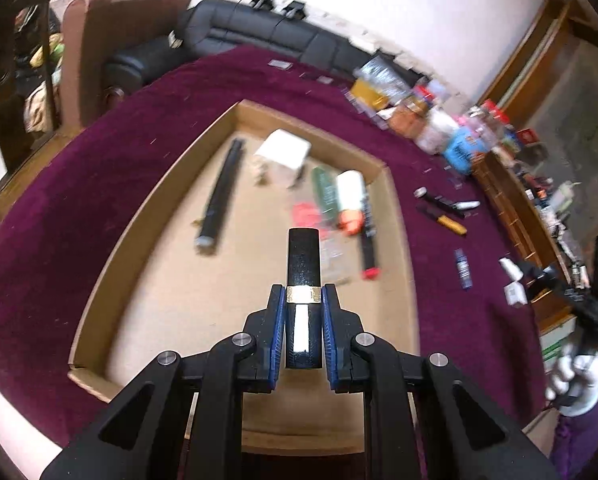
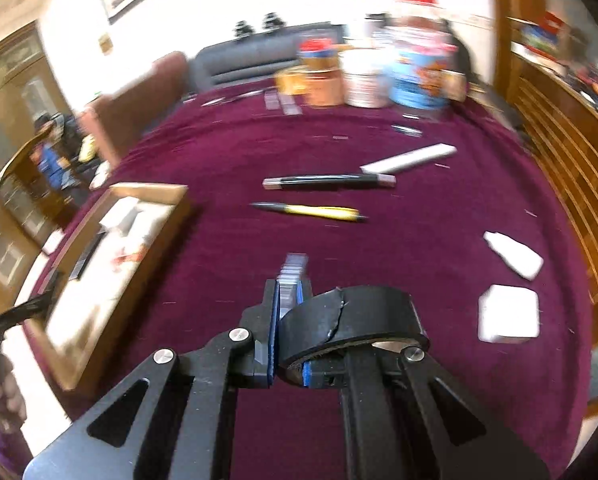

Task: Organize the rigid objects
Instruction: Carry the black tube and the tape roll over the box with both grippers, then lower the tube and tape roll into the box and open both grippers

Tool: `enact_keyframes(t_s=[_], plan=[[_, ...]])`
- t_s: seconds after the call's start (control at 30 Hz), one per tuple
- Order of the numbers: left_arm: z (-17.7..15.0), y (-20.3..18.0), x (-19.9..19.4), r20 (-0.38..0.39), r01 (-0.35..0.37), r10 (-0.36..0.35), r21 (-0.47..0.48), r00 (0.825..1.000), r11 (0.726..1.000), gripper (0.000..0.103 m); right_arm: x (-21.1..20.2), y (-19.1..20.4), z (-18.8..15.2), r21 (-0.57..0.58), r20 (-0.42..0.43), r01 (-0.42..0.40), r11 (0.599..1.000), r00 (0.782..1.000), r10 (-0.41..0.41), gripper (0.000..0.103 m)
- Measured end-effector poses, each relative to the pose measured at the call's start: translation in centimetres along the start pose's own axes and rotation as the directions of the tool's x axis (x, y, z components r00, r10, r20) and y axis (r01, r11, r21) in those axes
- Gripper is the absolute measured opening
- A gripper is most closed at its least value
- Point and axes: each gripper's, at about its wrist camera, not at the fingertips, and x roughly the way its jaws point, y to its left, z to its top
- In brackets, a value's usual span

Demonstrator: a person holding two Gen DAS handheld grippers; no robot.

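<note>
My left gripper (image 1: 303,294) is shut on a black tube with a gold band (image 1: 303,264) and holds it above the shallow cardboard box (image 1: 203,148). The box holds a long black tube (image 1: 221,196), a white card (image 1: 283,149), a green item and a white and orange bottle (image 1: 350,200). My right gripper (image 2: 289,286) is shut on a small clear ribbed piece (image 2: 293,270) above the purple cloth. A roll of black tape (image 2: 355,322) hangs around its right finger. The box also shows at the left of the right wrist view (image 2: 111,248).
On the purple cloth (image 2: 379,248) lie a yellow and black pen (image 2: 311,211), a black marker (image 2: 327,182), a white bar (image 2: 409,159) and two white pieces (image 2: 508,313). Jars and tubs (image 2: 379,68) stand at the far edge. A wooden cabinet (image 2: 571,152) is at the right.
</note>
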Motion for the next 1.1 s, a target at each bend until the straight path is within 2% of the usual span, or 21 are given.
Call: enact_keyframes(t_s=[0.13,0.23,0.37,0.53,0.6,0.63,0.73,0.83,0.97,1.1], plan=[[-0.1,1.4,1.3,-0.056,-0.039,0.039,0.001,0.998,0.999,0.015,2.5,5.4,0.7,-0.064,-0.067,-0.113,0.992,0.992,0.109,0.007],[0.6,1.9,2.0,-0.069,-0.054,0.055,0.010,0.996,0.998,0.015,4.4,9.7,0.7,-0.114,-0.132,-0.187,0.976,0.976,0.172,0.007],[1.8,2.0,3.1,-0.096,-0.078,0.082,0.040,0.992,0.996,0.014,6.6,13.8,0.4,-0.157,-0.199,-0.253,0.955,0.955,0.220,0.007],[3.1,2.7,4.8,-0.129,-0.095,0.098,0.029,0.987,0.995,0.018,8.9,17.5,-0.7,-0.210,-0.277,-0.293,0.933,0.933,0.231,0.007],[3.5,3.1,4.8,-0.119,-0.095,0.095,0.009,0.988,0.995,0.034,9.6,18.4,-1.1,-0.225,-0.301,-0.301,0.927,0.926,0.227,0.007],[3.7,3.3,4.2,-0.103,-0.080,0.079,-0.008,0.992,0.997,0.038,9.8,18.7,-1.1,-0.230,-0.311,-0.304,0.925,0.923,0.226,0.007],[3.9,3.6,2.0,-0.047,-0.031,0.030,-0.024,0.998,0.999,0.040,10.7,20.0,-1.8,-0.236,-0.360,-0.331,0.914,0.903,0.234,0.007],[3.7,4.4,-1.2,0.031,0.000,0.001,-0.049,1.000,0.999,0.050,11.9,21.1,-2.1,-0.235,-0.419,-0.351,0.906,0.878,0.232,0.007],[3.3,6.4,-3.9,0.089,0.005,0.004,-0.094,0.996,0.996,0.053,13.9,22.4,-1.8,-0.216,-0.484,-0.365,0.905,0.845,0.225,0.007],[3.2,7.7,-4.5,0.095,0.007,0.005,-0.128,0.995,0.992,0.053,16.9,23.2,-0.9,-0.136,-0.568,-0.371,0.918,0.789,0.234,0.010]])
